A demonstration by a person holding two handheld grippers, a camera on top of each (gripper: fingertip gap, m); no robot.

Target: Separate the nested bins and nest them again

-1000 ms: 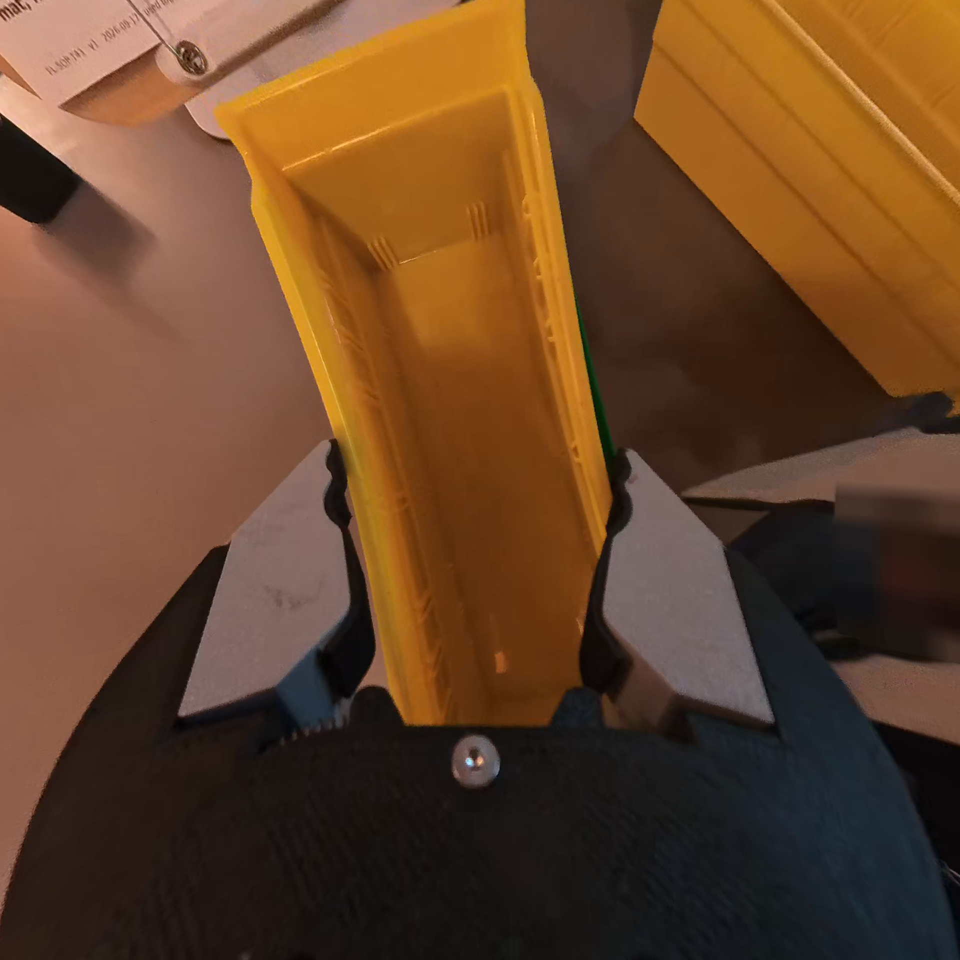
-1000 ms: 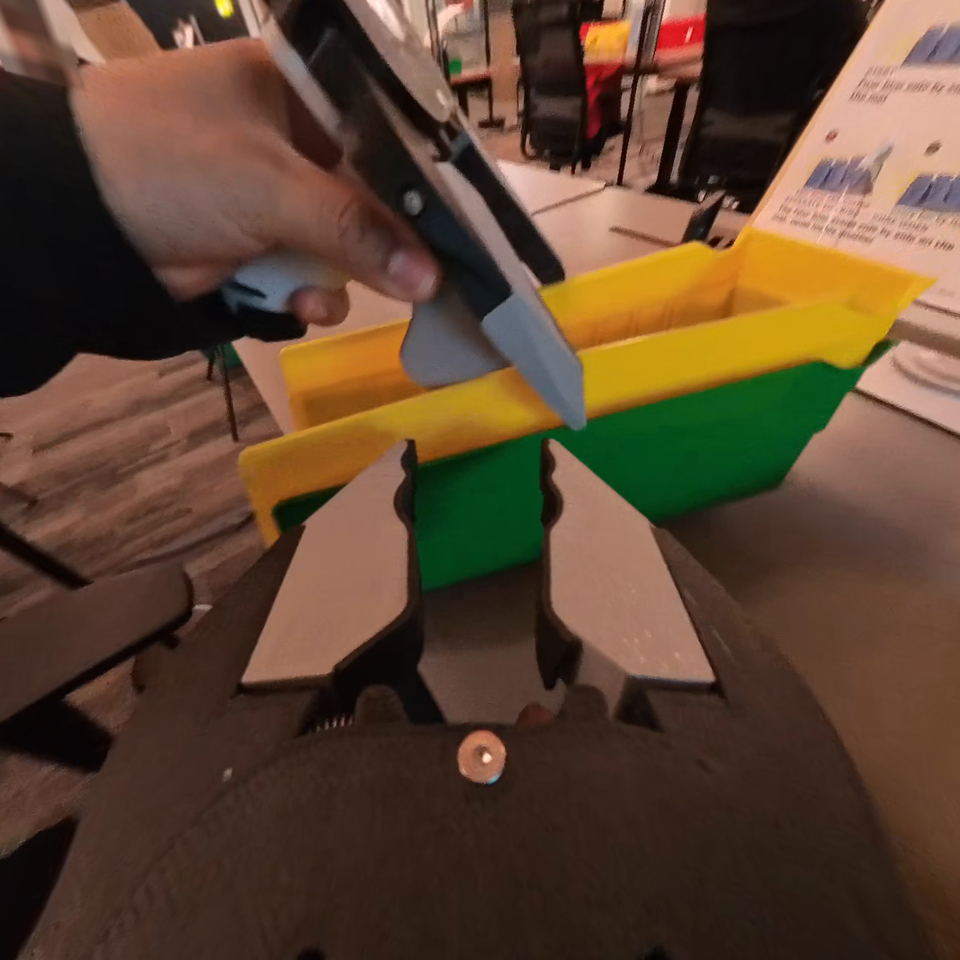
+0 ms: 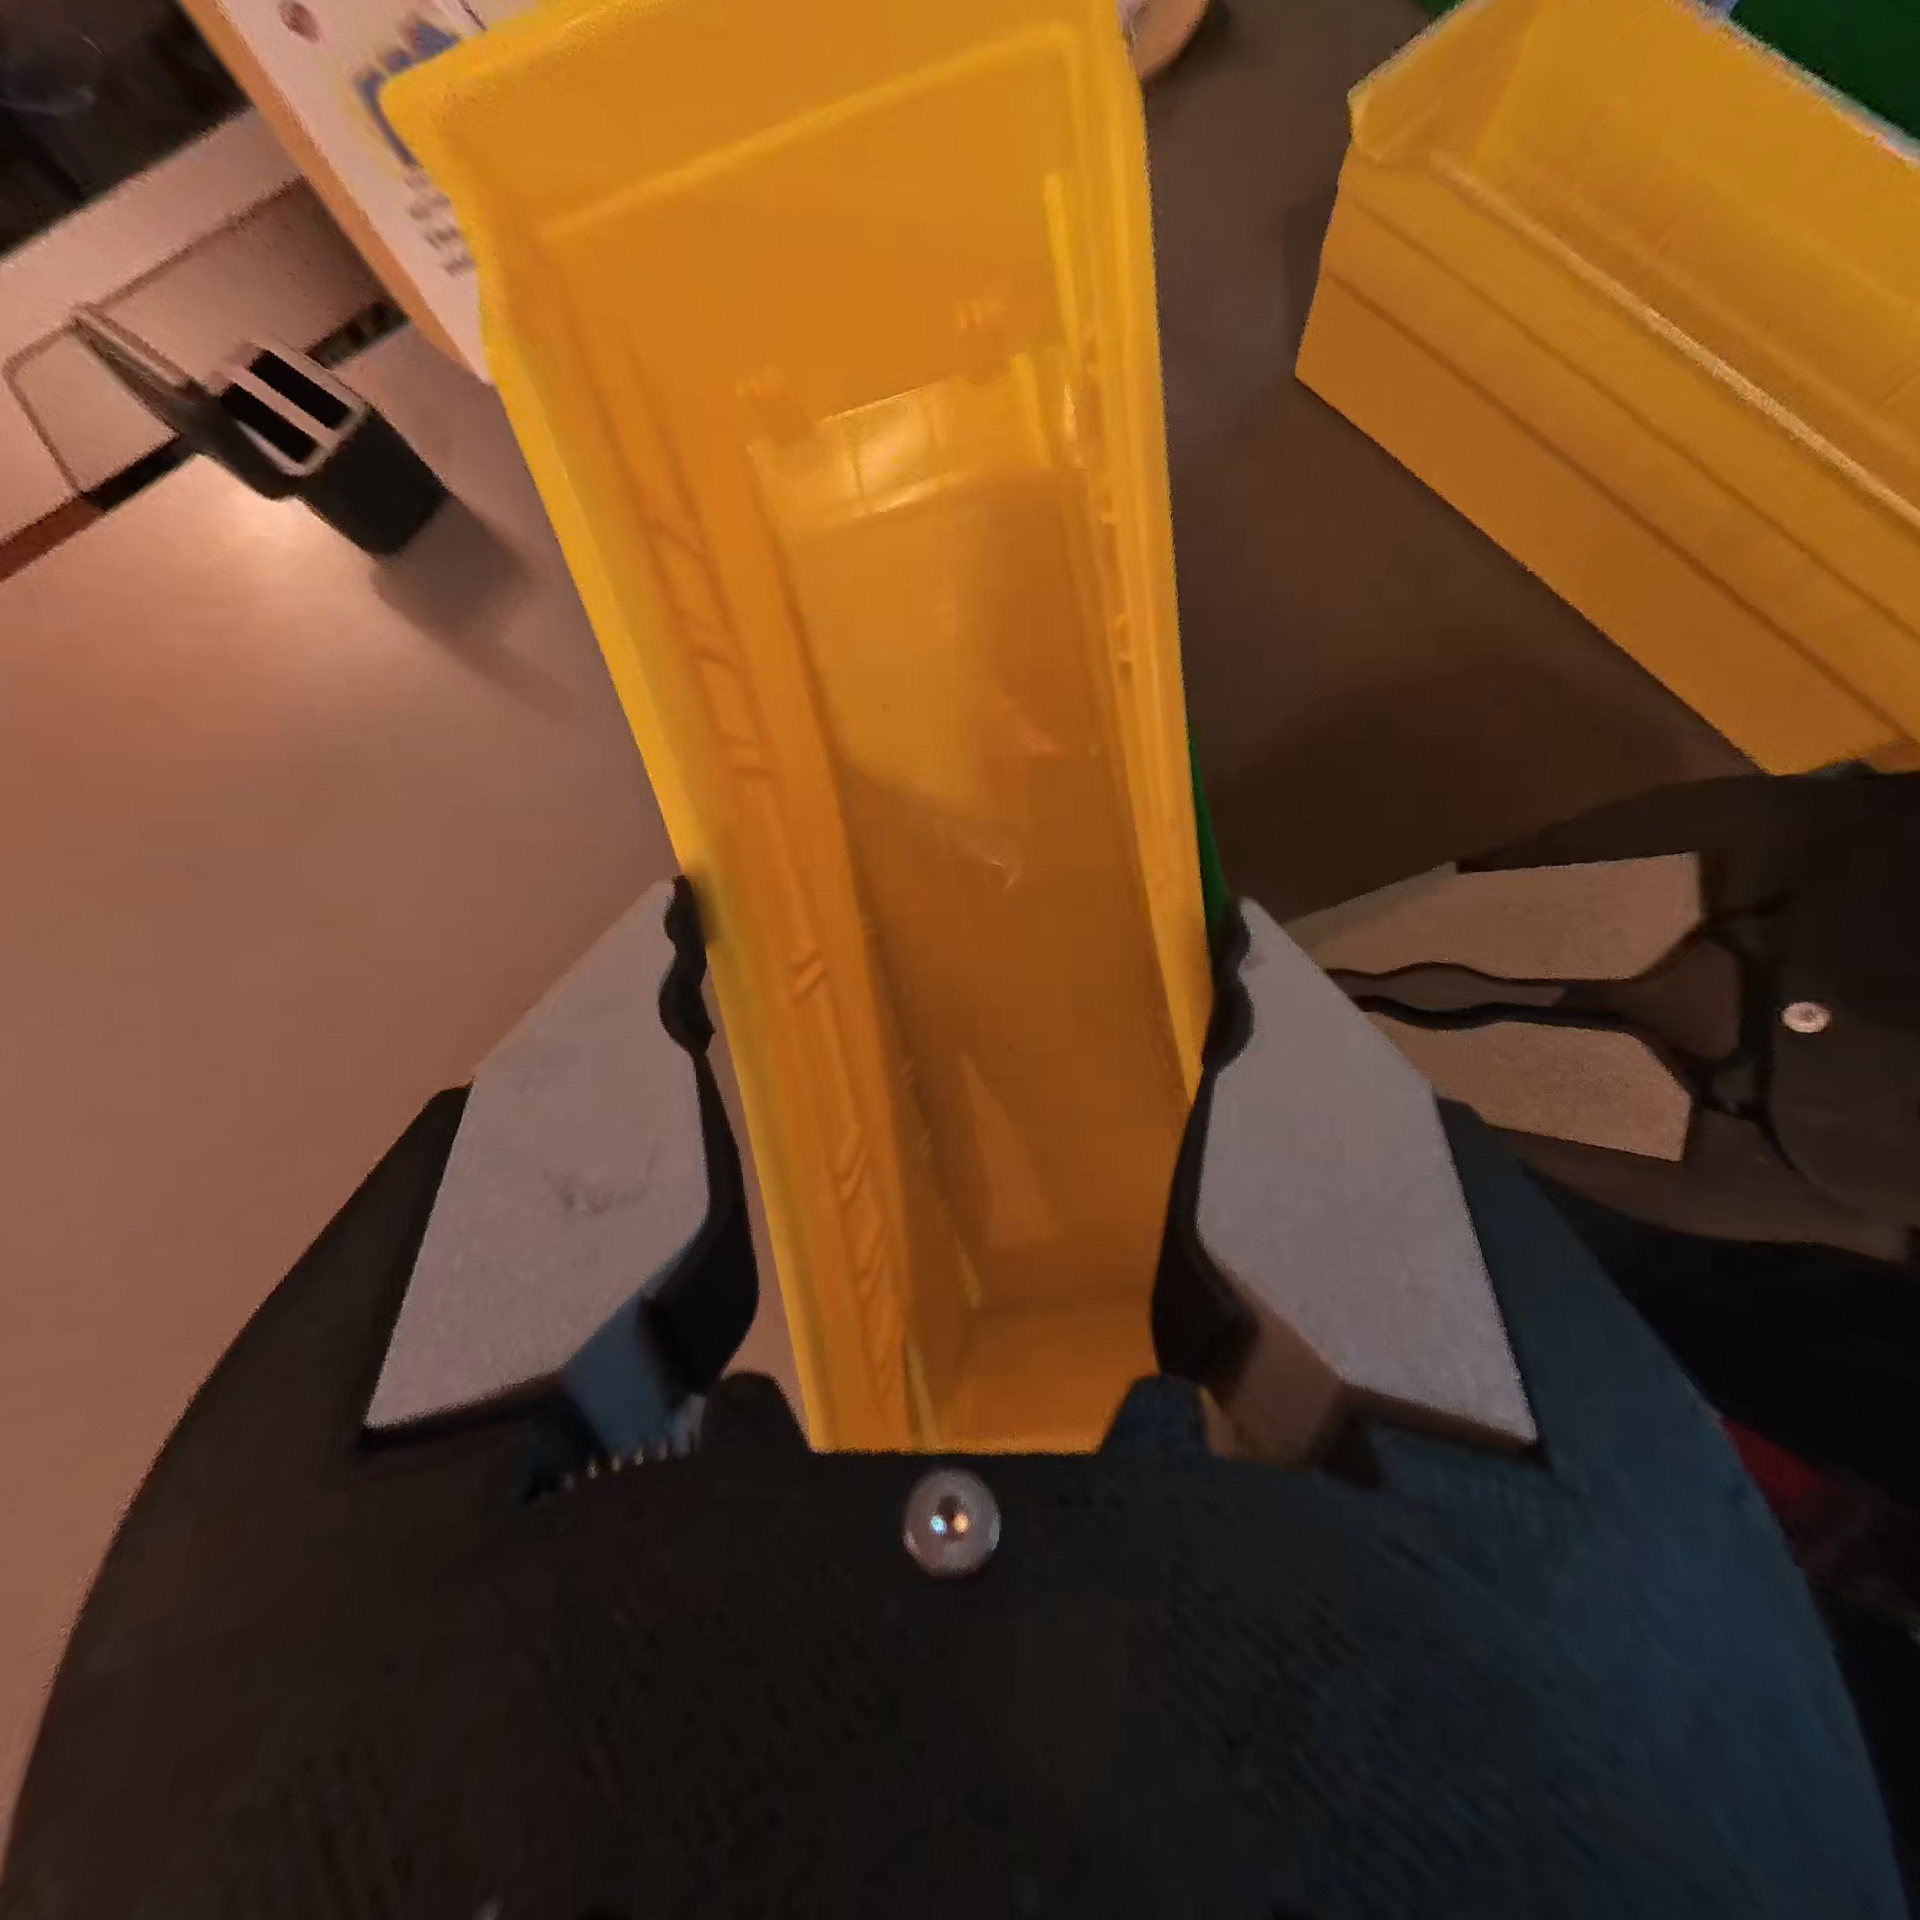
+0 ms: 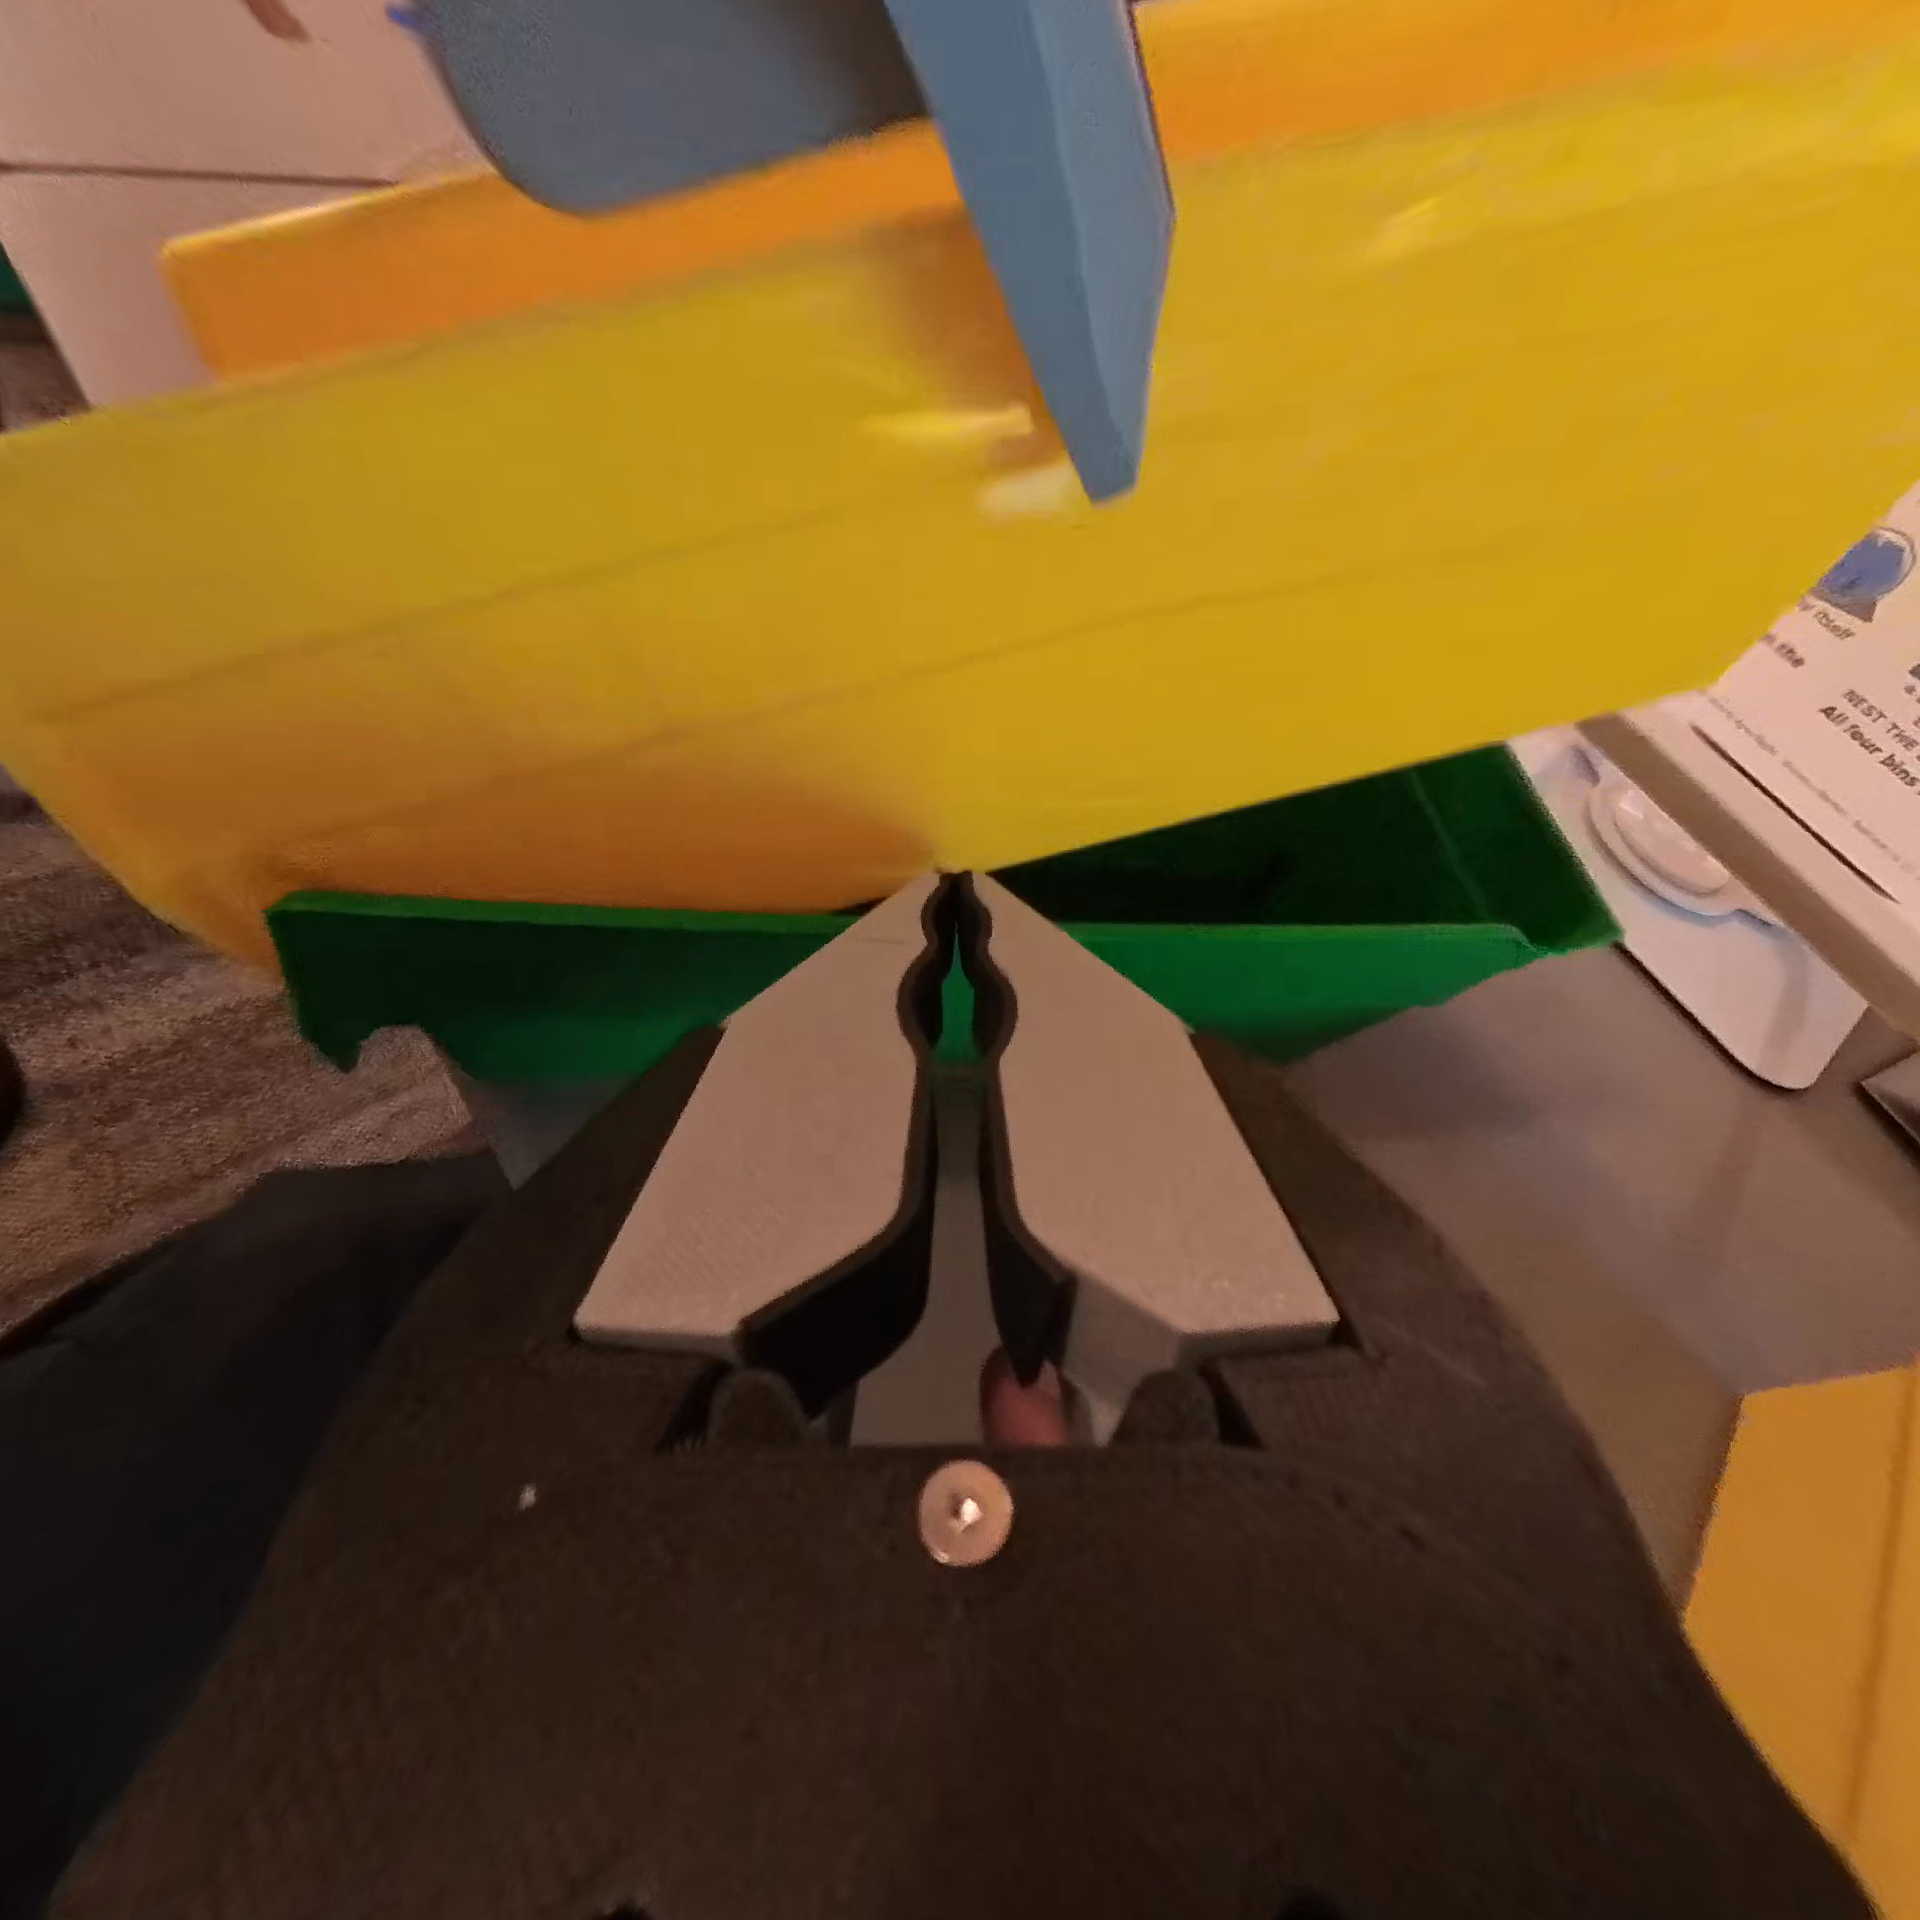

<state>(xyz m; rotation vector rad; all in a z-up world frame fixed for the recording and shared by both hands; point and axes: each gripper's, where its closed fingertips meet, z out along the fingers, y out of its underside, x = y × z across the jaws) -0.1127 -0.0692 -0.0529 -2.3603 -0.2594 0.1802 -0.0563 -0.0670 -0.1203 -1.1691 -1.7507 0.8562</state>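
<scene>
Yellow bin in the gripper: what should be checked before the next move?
1. Left gripper shut across yellow bin: ok.
2. Yellow bin fully clear of green bin: cannot tell; its underside hides the rim.
3. Right gripper shut, tips at the green bin's rim: ok.
4. Green bin resting on table: ok.
5. Other yellow bins apart, off to the side: ok.

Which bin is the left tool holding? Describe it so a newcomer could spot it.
Start at the grey tabletop, where an open green plastic bin sits. Just above it is a long, narrow yellow plastic bin, clamped across its width by the left tool. Unlike the stacked yellow bins alongside, it is lifted and held.
</scene>
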